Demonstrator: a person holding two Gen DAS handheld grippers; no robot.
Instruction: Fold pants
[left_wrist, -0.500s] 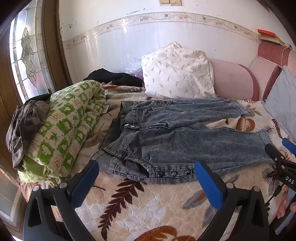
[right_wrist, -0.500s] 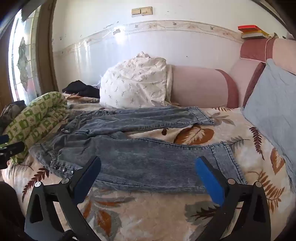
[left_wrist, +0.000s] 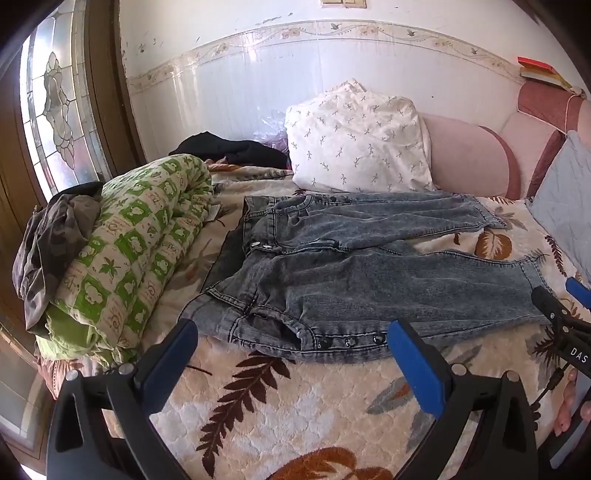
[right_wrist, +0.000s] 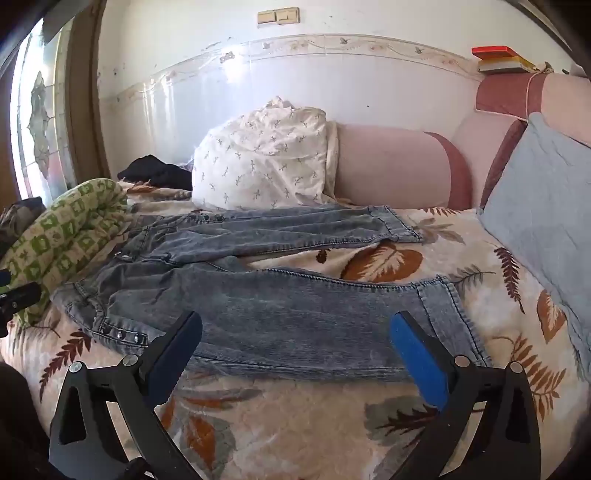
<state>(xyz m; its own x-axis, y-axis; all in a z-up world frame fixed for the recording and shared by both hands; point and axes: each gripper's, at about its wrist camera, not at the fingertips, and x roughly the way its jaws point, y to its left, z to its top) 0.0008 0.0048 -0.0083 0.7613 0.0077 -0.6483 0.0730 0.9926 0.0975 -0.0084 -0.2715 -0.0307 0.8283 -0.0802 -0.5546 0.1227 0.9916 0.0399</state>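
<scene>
Grey-blue washed jeans (left_wrist: 369, 280) lie spread flat on a leaf-patterned bedspread (left_wrist: 295, 406), waist to the left, both legs running right and splayed apart. My left gripper (left_wrist: 291, 343) hovers open just short of the studded near waist corner, nothing between its blue pads. In the right wrist view the jeans (right_wrist: 280, 302) fill the middle, and my right gripper (right_wrist: 295, 332) stands open over the near leg's lower edge, empty. The right gripper's tip (left_wrist: 565, 310) also shows at the left wrist view's right edge, beside the near hem.
A rolled green-and-cream quilt (left_wrist: 133, 251) with dark clothes (left_wrist: 51, 236) lies left of the waist. A white printed pillow (left_wrist: 354, 144), a black garment (left_wrist: 229, 147) and a pink headboard (left_wrist: 469, 158) stand behind. A blue-grey cushion (right_wrist: 539, 210) leans at the right.
</scene>
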